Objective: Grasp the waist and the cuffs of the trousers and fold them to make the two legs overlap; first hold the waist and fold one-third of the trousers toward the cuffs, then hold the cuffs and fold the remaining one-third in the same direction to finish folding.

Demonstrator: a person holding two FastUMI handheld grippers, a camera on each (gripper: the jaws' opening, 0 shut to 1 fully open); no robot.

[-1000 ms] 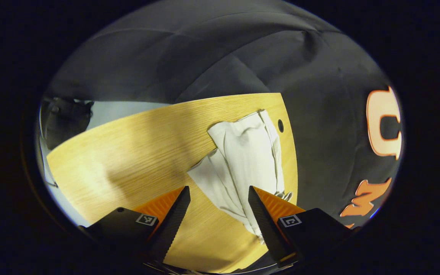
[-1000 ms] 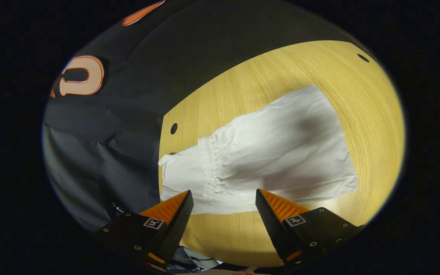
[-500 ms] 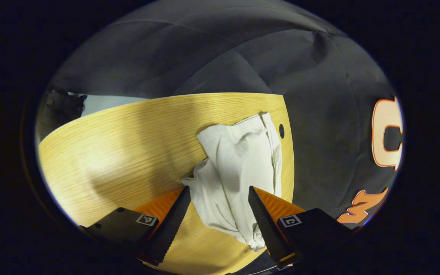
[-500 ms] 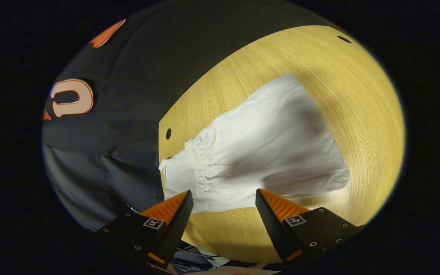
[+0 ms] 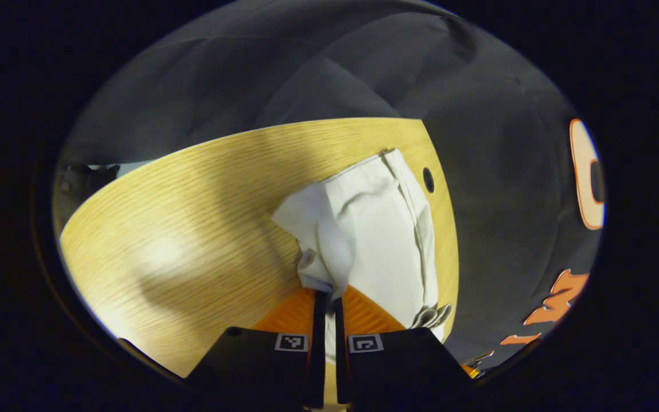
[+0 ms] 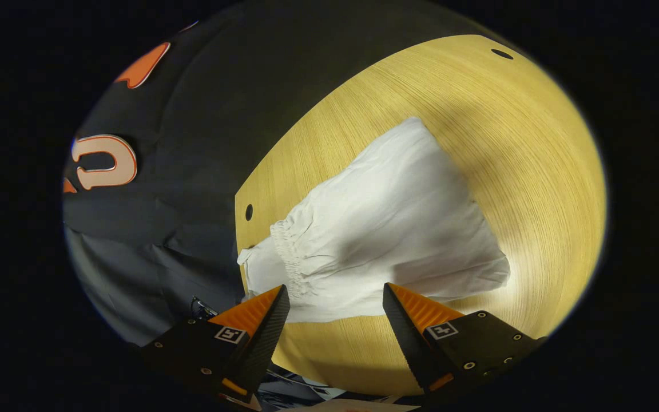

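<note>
Pale off-white trousers (image 5: 369,229) lie on a light wooden table (image 5: 192,229), close to its right edge in the left gripper view. My left gripper (image 5: 326,297) is shut on a bunched fold at their near end, with cloth showing between the two fingers. In the right gripper view the trousers (image 6: 386,240) spread across the table (image 6: 535,143), and their gathered elastic waistband (image 6: 286,252) sits near the table's left edge. My right gripper (image 6: 335,297) hangs open just above the near edge of the cloth, beside the waistband, with nothing between its fingers.
A small round hole (image 5: 428,179) in the tabletop lies beside the far end of the trousers; the same kind of hole (image 6: 249,212) sits by the waistband, another hole (image 6: 501,54) at a far corner. Black cloth walls surround the table.
My left gripper moved forward onto the trousers' near end and went from open to shut on the cloth, bunching it. The right gripper stayed open and shifted only slightly.
</note>
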